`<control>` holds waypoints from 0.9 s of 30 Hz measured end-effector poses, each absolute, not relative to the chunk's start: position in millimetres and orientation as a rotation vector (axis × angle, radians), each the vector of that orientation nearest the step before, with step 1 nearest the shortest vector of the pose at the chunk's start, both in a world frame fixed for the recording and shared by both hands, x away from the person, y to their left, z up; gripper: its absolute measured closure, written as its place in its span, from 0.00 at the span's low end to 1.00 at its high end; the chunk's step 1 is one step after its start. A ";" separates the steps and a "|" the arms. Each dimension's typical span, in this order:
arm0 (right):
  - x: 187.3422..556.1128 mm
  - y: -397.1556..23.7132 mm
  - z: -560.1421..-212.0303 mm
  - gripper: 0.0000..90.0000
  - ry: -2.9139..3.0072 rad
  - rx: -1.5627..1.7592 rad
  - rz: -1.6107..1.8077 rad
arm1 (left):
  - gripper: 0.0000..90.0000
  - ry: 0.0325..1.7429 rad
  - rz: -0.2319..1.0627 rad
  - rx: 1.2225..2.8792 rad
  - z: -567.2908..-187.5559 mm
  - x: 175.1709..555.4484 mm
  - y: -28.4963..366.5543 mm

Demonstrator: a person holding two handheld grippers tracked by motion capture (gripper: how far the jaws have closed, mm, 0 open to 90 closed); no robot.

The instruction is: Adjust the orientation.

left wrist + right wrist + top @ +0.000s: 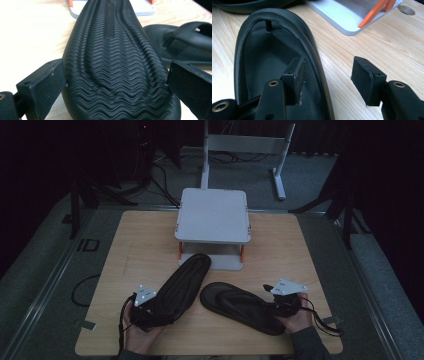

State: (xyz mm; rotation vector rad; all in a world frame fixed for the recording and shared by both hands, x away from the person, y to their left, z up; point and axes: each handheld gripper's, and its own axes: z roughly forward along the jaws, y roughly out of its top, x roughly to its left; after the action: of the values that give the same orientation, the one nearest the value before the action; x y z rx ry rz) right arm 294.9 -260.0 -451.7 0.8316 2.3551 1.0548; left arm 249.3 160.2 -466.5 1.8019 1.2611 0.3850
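Left gripper (150, 307) sits at the heel of the upturned sandal (181, 280), jaws spread wide on either side of that wavy-treaded sole, and from the left gripper view I'd call it released: the pads flank the heel rather than bite it. That sandal lies sole-up on the wooden table (130, 250), toe resting at the lower shelf of the grey rack (214, 215). Over on the other side, right gripper (286, 306) is open too, one jaw inside the rim of the second sandal (240, 305), the other out over bare wood, nothing pinched yet. This one lies strap-up, just beside its partner.

Handling-wise, these look like light, moulded rubber: bendy, a bit grippy, nothing to break. A heel grab will likely let the toe droop, so a firm squeeze across the heel edge, or on the sidewall rim, seems the best hold.

Watch the rack's orange posts (374, 12) and its low shelf right ahead; the two sandals lie close enough to nudge each other.
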 end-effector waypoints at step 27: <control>293.7 -258.6 -454.2 0.46 2.368 0.819 1.035 | 0.05 1.228 0.276 1.842 -475.6 251.0 148.4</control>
State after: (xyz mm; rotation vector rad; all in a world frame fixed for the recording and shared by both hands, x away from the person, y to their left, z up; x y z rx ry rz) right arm 293.7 -258.6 -454.2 0.8192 2.3681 1.0350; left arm 251.0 148.4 -475.6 1.8421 1.2278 0.2759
